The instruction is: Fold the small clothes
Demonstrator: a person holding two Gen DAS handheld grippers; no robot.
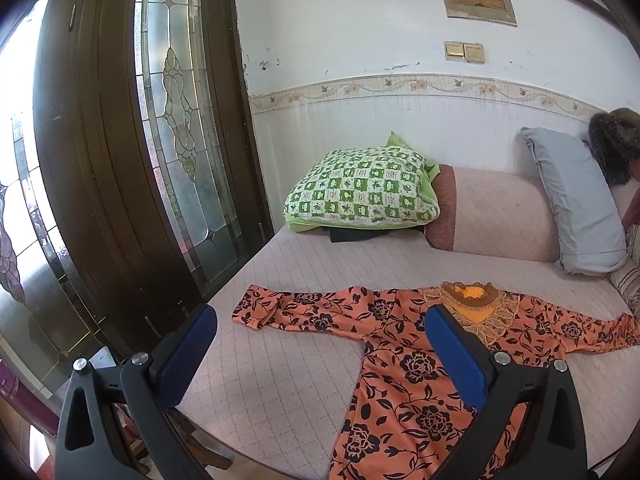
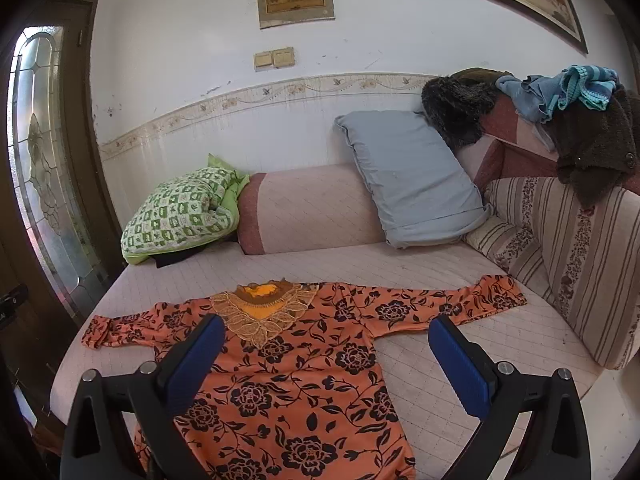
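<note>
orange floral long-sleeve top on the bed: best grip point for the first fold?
Probably the cuffs. The orange floral long-sleeve top lies flat, face up, sleeves spread. Left gripper could pinch the left sleeve cuff from its outer end, right gripper the right sleeve cuff; both are open.

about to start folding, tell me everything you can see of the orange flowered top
The orange top is a long-sleeved garment of thin, soft-looking fabric printed with black flowers and leaves. Its neck has a brown and yellow panel edged with pale lace. It lies spread flat, front up, unfolded, on the pink quilted bed, neck toward the pillows and hem toward the cameras. Both sleeves stretch out sideways; one cuff near the door is turned over. Both grippers hang open above it, neither touching.
</note>
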